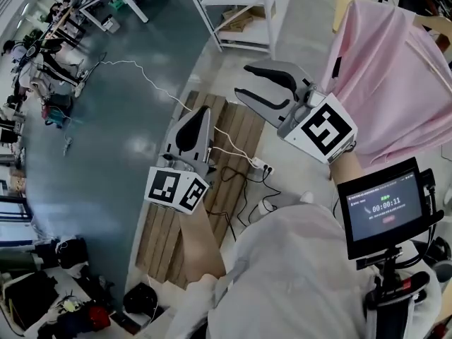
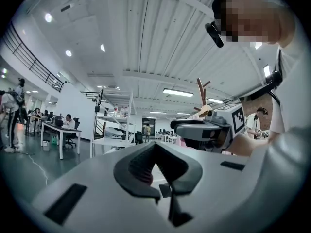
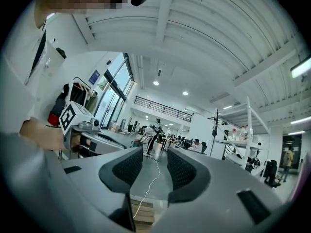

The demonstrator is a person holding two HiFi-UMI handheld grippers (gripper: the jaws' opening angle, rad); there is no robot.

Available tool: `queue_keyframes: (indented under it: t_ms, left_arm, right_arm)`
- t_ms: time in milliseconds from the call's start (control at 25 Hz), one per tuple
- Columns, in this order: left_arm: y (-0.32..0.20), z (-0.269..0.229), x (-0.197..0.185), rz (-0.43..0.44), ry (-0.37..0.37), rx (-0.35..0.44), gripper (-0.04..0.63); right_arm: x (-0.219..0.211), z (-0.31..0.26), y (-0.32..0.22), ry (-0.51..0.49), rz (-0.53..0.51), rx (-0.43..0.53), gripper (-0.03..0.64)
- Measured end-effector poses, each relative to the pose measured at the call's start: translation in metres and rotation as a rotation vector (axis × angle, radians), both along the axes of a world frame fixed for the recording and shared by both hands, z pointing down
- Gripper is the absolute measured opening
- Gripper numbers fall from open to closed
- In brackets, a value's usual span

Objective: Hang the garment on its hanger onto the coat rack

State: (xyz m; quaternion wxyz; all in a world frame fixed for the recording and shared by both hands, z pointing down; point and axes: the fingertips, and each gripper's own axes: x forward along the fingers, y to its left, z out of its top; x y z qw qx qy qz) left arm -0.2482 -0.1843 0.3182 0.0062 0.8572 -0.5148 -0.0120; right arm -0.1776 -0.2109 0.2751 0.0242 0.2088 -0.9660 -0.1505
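Below the head camera, looking down on both claws above a slatted wooden panel [image 1: 159,239] on the floor. Holding the left gripper [image 1: 201,115] with its jaws pressed together, gripping nothing. Holding the right gripper [image 1: 244,81] with its jaws partly apart, also gripping nothing. Finding the pink garment [image 1: 395,83] just right of and behind the right claw, draping from a wooden piece [image 1: 429,24] at its top. Not managing to tell from here whether hanger or rack. Neither claw touching the cloth.

Along the left claw's jaws, seeing both pads meeting at the tip, with only open hall beyond. Spotting the right claw ahead and to the right. Past it, making out the pegged top of a wooden coat rack [image 2: 200,89], well apart from the left claw.

Along the right claw's jaws, seeing a clear gap between the pads. Catching only floor and a white cable [image 3: 153,178] through it, no cloth or hanger.

Judging the risks:
- Pointing both claws away from the garment, so possibly reaching back and pinching loose cloth instead of the hanger, and letting the garment slide off.
- Arriving with the left claw closed, so lacking a second hold to steady the hook, and perhaps missing a peg.
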Motion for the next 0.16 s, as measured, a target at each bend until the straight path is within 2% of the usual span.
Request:
queue_keyframes:
  t_ms: [160]
  left_arm:
    - [-0.0003, 0.0028, -0.0017, -0.007, 0.007, -0.002, 0.006]
  right_arm:
    - [-0.0027, 0.0045, -0.0041, -0.006, -0.008, 0.006, 0.172]
